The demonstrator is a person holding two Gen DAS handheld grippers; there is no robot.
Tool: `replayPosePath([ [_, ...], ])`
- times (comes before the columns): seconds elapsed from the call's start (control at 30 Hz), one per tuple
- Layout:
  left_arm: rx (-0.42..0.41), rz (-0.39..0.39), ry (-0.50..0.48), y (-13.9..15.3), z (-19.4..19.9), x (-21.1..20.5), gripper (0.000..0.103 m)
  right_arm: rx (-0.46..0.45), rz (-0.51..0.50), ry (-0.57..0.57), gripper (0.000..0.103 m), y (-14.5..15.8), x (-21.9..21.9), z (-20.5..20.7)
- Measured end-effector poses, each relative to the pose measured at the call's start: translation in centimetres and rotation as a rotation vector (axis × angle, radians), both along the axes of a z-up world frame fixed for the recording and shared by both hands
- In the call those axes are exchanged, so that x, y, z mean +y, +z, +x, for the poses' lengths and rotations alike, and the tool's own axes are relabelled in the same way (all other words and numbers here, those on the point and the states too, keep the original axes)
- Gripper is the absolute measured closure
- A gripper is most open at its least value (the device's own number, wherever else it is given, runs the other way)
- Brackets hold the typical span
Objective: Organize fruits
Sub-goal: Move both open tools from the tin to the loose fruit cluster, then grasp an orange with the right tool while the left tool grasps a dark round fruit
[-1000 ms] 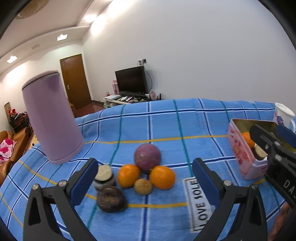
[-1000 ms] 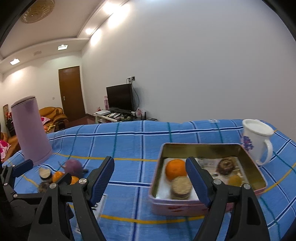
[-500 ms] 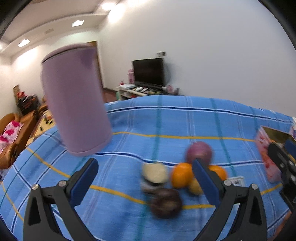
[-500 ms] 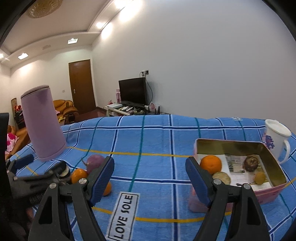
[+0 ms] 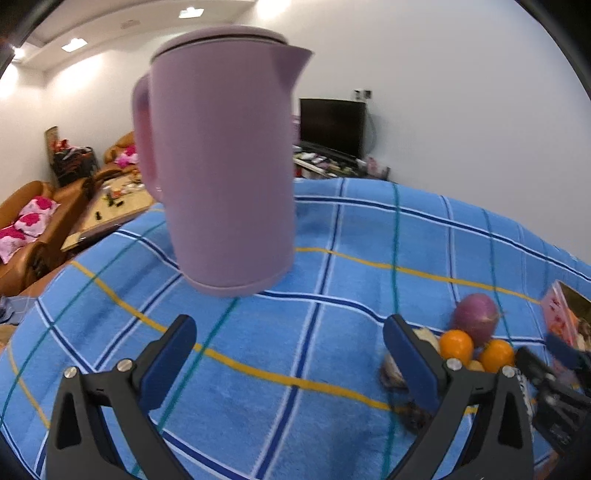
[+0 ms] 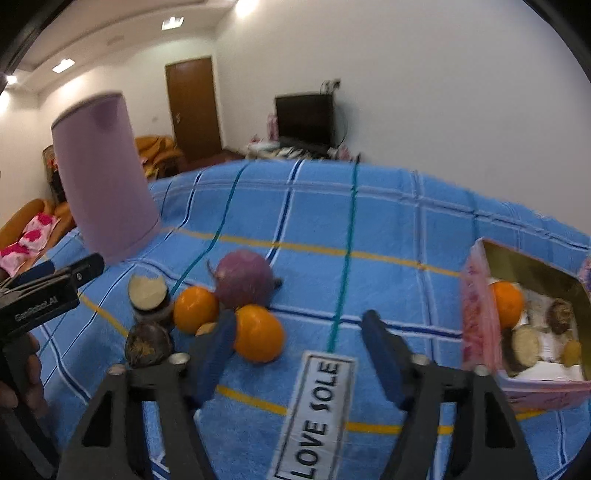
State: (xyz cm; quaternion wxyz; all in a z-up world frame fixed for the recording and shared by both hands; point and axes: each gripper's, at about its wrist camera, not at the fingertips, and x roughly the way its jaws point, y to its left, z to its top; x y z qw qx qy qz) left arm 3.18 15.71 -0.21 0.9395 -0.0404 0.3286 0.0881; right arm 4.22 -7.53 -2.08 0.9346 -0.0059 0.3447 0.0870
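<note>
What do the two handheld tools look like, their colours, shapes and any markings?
Both match: the left tool and the right tool have black, skeletal plastic fingers with triangular cut-outs, silver bolts at the joints, and dark blue pads on the inner faces. Seen from the right wrist camera, the left tool's black body carries white lettering, too blurred to read surely. No cables or sleeves show.

walls: plain white [image 6: 424, 92] | ceiling: recessed lights [image 6: 172, 23] lit | door: brown wood [image 6: 194, 107], shut, back wall | TV: black screen [image 6: 304, 117] dark, on low cluttered stand | sofa: orange [image 5: 26, 229], pink floral cushions | coffee table: wooden [image 5: 110, 206], cluttered
</note>
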Motion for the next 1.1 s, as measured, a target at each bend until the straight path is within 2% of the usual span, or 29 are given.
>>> replayPosePath([
  [0.03,0.006,0.000,-0.018,-0.1,0.0,-0.3,0.002,0.020,0.011,0.011,0.046,-0.2,0.1,0.3],
  [0.13,0.021,0.000,-0.086,0.0,-0.1,-1.6,0.007,0.051,0.057,0.033,0.046,-0.6,0.0,0.9],
  [0.23,0.038,-0.001,-0.143,-0.1,-0.2,-2.7,0.007,0.072,0.076,0.057,0.046,-0.9,0.4,1.6],
  [0.33,0.056,-0.013,-0.186,-0.2,-0.2,-3.4,0.007,0.132,0.106,0.075,0.046,-1.6,0.8,2.5],
  [0.47,0.070,-0.012,-0.258,-0.3,-0.5,-4.8,0.007,0.158,0.166,0.061,0.047,-2.2,0.2,2.8],
  [0.53,0.076,-0.005,-0.296,-0.4,-0.7,-5.4,0.007,0.165,0.178,0.070,0.060,-2.3,0.0,2.7],
  [0.67,0.107,-0.026,-0.373,-0.8,-0.7,-6.5,0.007,0.175,0.137,0.082,0.063,-2.4,-0.1,2.2],
  [0.87,0.159,-0.010,-0.370,-2.1,0.0,-7.3,0.007,0.186,0.165,0.082,0.063,-2.5,-1.0,1.6],
  [0.9,0.164,-0.006,-0.363,-2.3,0.0,-7.3,0.009,0.182,0.176,0.075,0.063,-2.4,-1.4,1.4],
  [0.97,0.167,-0.001,-0.340,-2.6,0.4,-7.2,0.018,0.168,0.182,0.059,0.063,-2.1,-2.2,0.8],
  [1.03,0.173,-0.037,-0.363,-2.8,0.5,-7.0,0.031,0.151,0.185,0.048,0.063,-1.9,-2.5,0.7],
  [1.1,0.184,-0.066,-0.390,-3.1,0.6,-7.1,0.037,0.133,0.188,0.042,0.063,-1.6,-2.7,0.4],
])
